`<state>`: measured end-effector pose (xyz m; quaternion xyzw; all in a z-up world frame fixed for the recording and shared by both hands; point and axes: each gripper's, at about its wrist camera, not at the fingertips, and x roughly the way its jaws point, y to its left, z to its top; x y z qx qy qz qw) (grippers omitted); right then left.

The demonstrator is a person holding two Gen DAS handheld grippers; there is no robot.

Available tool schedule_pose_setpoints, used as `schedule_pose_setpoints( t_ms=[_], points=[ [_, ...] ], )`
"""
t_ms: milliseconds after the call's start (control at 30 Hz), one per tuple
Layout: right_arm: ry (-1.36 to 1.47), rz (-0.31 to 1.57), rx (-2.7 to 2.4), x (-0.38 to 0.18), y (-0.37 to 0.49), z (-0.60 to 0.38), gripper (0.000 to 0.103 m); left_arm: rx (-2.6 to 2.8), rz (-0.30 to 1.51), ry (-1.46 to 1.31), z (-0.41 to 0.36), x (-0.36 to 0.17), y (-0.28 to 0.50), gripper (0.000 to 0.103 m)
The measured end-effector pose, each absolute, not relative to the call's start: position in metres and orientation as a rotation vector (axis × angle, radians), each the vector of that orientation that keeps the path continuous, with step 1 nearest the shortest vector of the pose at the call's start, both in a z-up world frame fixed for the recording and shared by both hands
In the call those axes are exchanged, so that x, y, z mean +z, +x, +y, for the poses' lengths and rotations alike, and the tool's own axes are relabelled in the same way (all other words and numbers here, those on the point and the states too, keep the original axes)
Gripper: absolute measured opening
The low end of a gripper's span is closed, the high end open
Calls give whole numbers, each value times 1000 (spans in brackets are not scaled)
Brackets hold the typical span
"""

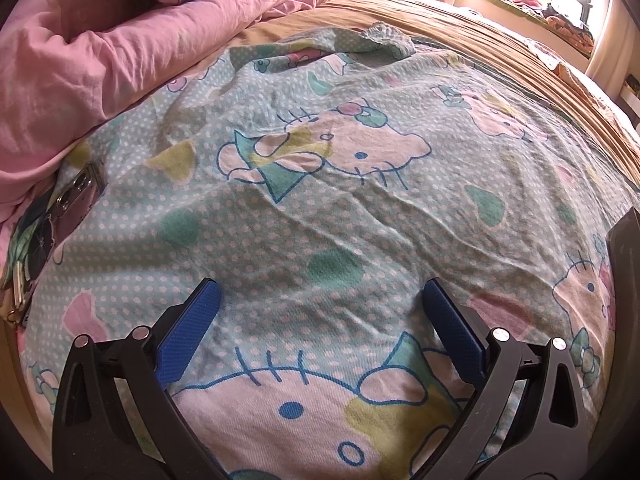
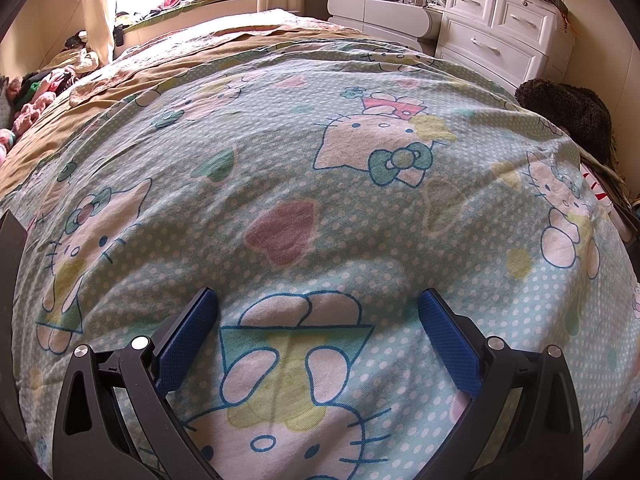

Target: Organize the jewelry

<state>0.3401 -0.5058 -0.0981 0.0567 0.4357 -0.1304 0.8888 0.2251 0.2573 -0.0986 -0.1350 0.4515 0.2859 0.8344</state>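
Note:
My left gripper point(image 1: 320, 292) is open and empty, low over a green Hello Kitty blanket point(image 1: 320, 208) on a bed. At the far left of the left wrist view lie jewelry pieces: a dark card with metal studs or earrings point(image 1: 76, 200), a dark round piece point(image 1: 42, 240) below it, and small metal items point(image 1: 18, 292) at the blanket's edge. They are well left of the gripper. My right gripper point(image 2: 318, 300) is open and empty over the same blanket point(image 2: 320, 184). No jewelry shows in the right wrist view.
A pink quilt point(image 1: 100, 52) is bunched at the back left. A tan bedspread point(image 2: 180, 56) lies beyond the blanket. White drawers point(image 2: 500, 28) and a dark furry object point(image 2: 568, 108) stand right of the bed. The other gripper's edge point(image 1: 624, 256) shows at right.

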Motion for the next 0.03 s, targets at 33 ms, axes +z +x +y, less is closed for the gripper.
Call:
schedule_pose_setpoints(
  t_ms=[33],
  points=[
    [118,905,-271,-98,340,-506,99,607,957,-284,257,-99,225,95]
  ],
)
